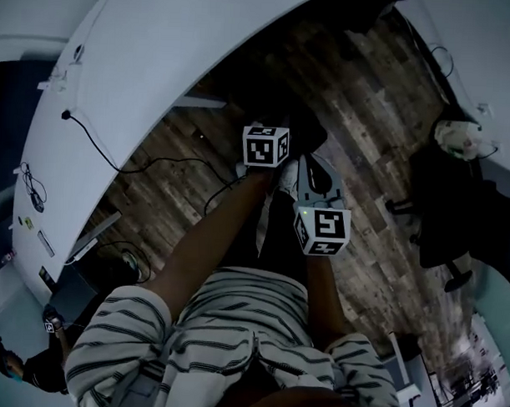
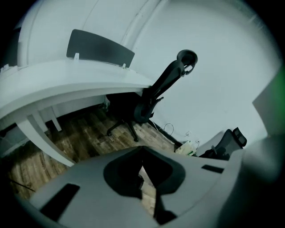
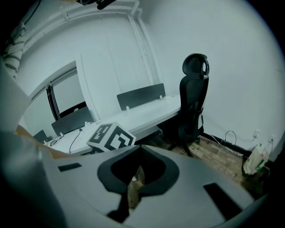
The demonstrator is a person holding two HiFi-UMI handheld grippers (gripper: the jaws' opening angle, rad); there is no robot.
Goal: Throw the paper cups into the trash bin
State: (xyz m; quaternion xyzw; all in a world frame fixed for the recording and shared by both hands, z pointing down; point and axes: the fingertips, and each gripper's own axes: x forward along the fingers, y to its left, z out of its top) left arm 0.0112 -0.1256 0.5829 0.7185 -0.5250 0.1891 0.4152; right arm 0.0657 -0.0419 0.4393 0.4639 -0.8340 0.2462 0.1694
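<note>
No paper cup or trash bin appears in any view. The left tool [image 2: 143,171] and right tool [image 3: 138,171] are both clenched on nothing, a fact only their own views show. Cups should be light and crushable, so pinch gently at the stiffer rim. The head view alone shows both tools over the wooden floor [image 1: 359,102] beside the desk [image 1: 160,53].

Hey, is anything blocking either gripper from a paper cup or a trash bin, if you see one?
No paper cup or bin shows in any view, so no blockage can be judged. The left gripper and right gripper are shut and empty above the wooden floor, beside the white desk.
</note>
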